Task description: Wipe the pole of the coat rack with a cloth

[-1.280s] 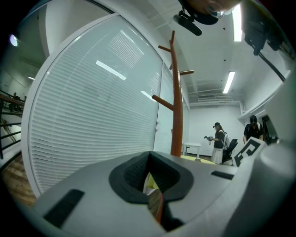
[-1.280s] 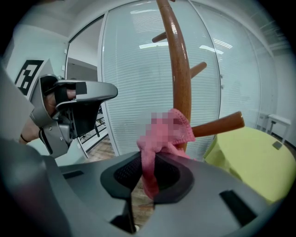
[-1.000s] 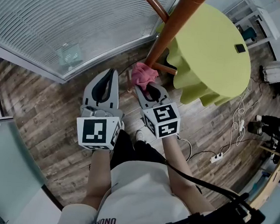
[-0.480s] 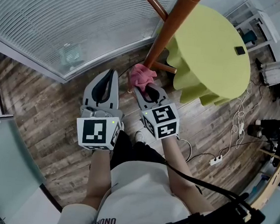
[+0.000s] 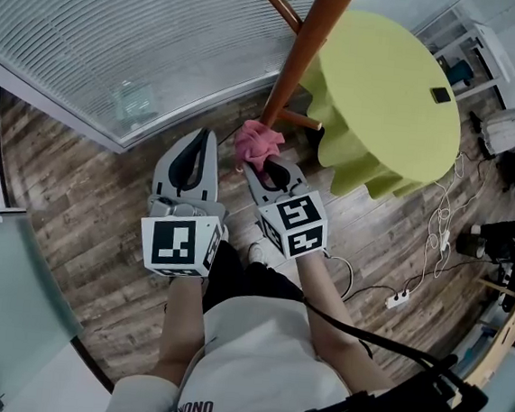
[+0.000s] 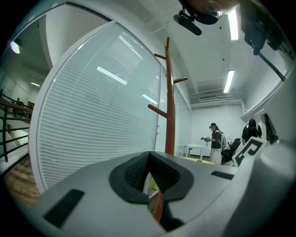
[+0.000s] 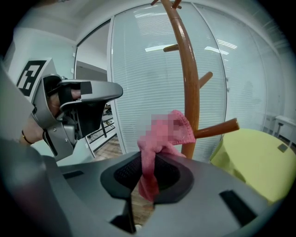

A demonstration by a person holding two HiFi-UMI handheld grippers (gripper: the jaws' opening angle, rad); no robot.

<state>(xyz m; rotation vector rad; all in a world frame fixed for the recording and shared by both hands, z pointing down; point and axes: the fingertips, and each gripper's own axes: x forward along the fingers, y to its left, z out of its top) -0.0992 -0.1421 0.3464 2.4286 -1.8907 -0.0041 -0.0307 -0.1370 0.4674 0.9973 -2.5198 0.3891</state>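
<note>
Jaws of the right tool (image 7: 148,178) are clamped on a pink cloth (image 7: 169,132), which is bunched above them low on the coat rack pole (image 7: 188,83). Whether it touches the pole cannot be confirmed. Left tool (image 6: 150,178) is closed, empty, idle alongside. Judged step: wiping the lower pole. The next move calls for firm pressure and a stroke along the shaft. Pole top is cut off in the head view, and the cloth screens its foot.

The left tool (image 6: 149,175) is seen with its jaws pressed together and nothing held between them. Beyond it, the brown coat rack pole (image 6: 169,111) stands upright beside a glass wall hung with white blinds (image 6: 92,120). Two people (image 6: 215,143) are seen far off at the right.
</note>
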